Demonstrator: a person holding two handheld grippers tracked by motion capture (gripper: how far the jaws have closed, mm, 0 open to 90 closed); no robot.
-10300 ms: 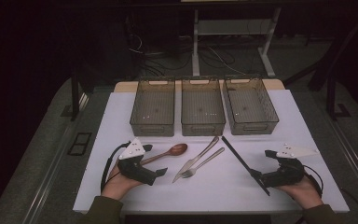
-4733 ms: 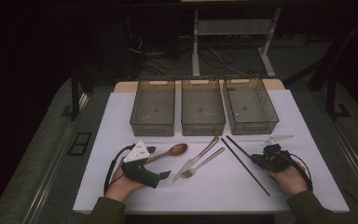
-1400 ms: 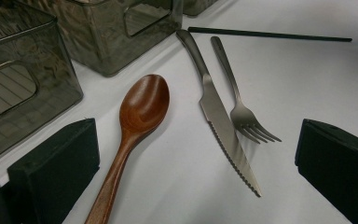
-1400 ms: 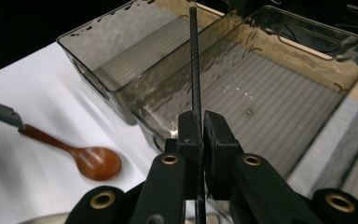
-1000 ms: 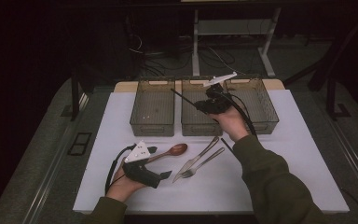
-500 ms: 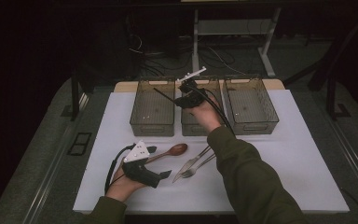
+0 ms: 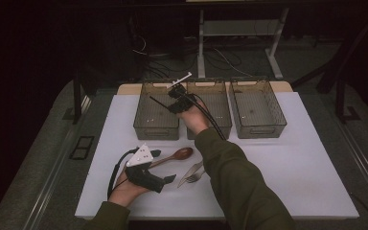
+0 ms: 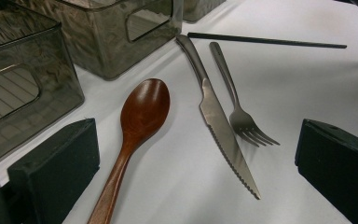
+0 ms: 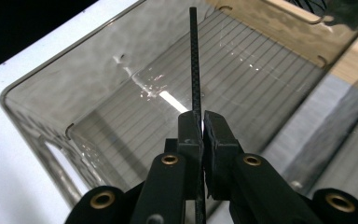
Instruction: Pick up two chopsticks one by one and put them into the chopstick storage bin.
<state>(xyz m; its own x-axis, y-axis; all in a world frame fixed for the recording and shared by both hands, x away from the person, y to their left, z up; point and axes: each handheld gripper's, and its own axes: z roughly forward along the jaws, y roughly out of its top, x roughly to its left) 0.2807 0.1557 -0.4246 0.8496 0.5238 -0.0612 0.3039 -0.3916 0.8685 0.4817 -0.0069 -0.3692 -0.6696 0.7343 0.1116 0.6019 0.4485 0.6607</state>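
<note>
- Left gripper view: the left gripper (image 8: 186, 177) rests low on the white table sheet (image 8: 307, 84), its two black jaws spread wide and grasping nothing.
- Between those jaws, nearer the left one, lies a brown wooden spoon (image 8: 137, 135), bowl pointing away; a serrated steel knife (image 8: 219, 121) lies in the middle of the gap, and a steel fork (image 8: 240, 109) just beside it toward the right jaw.
- Beyond the fork's handle, a thin black chopstick (image 8: 265, 41) lies flat across the sheet, well clear of both jaws.
- High view: the person's left hand (image 7: 124, 189) holds the left gripper near the table's front edge, spoon, knife and fork just ahead of it.
- Farther off, the right gripper (image 7: 175, 100) reaches over the left smoky clear plastic bin (image 7: 155, 129) of three in a row.
- Right gripper view: the right gripper's jaws are clenched on a second thin black chopstick (image 9: 195, 60), which runs straight out past the fingertips and hangs above the bin's ribbed floor, inside its rim.
</note>
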